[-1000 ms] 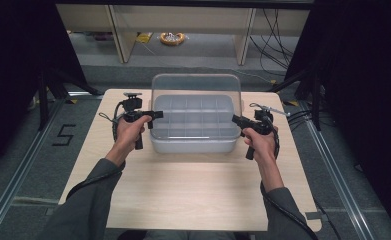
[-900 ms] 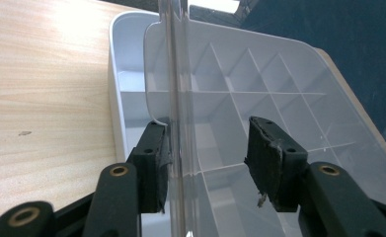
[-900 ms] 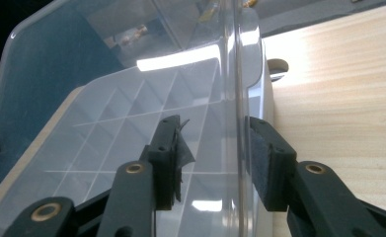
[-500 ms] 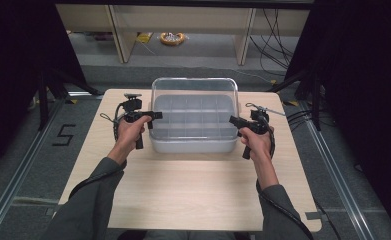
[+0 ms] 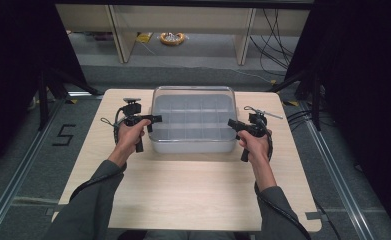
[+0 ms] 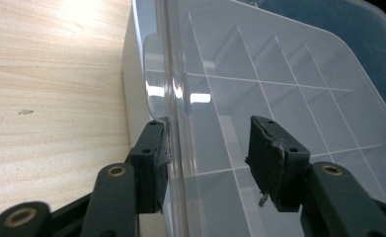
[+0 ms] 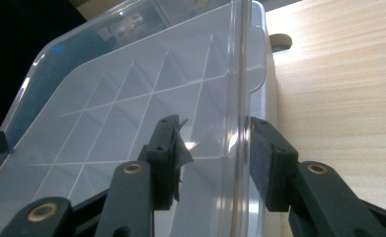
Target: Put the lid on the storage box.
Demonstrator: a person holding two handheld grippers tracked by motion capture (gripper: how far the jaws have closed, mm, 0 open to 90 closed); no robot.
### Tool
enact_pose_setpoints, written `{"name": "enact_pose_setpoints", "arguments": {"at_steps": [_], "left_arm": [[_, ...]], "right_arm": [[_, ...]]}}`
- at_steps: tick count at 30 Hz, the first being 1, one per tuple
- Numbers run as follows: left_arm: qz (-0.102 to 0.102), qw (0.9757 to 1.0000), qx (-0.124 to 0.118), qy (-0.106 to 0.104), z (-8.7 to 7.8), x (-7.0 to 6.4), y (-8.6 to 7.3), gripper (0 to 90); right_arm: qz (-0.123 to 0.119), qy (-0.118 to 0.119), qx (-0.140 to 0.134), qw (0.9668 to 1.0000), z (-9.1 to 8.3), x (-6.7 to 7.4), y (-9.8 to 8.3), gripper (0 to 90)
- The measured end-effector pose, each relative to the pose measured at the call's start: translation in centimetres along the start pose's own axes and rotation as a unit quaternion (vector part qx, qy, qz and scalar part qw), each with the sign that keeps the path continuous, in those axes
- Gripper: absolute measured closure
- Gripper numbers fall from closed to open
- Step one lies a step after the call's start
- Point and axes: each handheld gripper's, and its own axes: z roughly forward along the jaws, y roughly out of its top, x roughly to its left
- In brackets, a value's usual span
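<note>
The left claw (image 6: 208,158) stood parted astride the left rim of the clear plastic divided organiser box (image 5: 193,120); the right claw (image 7: 212,160) straddled the right rim likewise. The box sat mid-back on the pale wooden table (image 5: 183,190). A "5" (image 5: 63,135) marked the floor.

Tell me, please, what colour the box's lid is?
The lid is clear, colourless plastic; the box's dividers show through it, best in the left gripper view.
</note>
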Motion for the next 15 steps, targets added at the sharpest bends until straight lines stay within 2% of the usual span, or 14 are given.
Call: {"name": "enact_pose_setpoints", "arguments": {"at_steps": [1, 5, 15], "left_arm": [[-0.001, 1.0, -0.001, 0.002, 0.08, -0.16, -0.07, 50.5], [0.006, 0.9999, -0.009, 0.001, 0.28, -0.27, -0.24, 49.8], [0.02, 0.9996, -0.017, 0.009, 0.11, -0.74, -0.62, 47.9]], "right_arm": [[-0.02, -0.003, -0.009, 0.9997, 0.22, -0.41, 0.06, 59.0], [-0.031, -0.005, -0.015, 0.9994, 0.27, -0.62, 0.08, 58.9], [-0.035, -0.01, -0.017, 0.9992, 0.34, -0.69, -0.08, 58.0]]}}
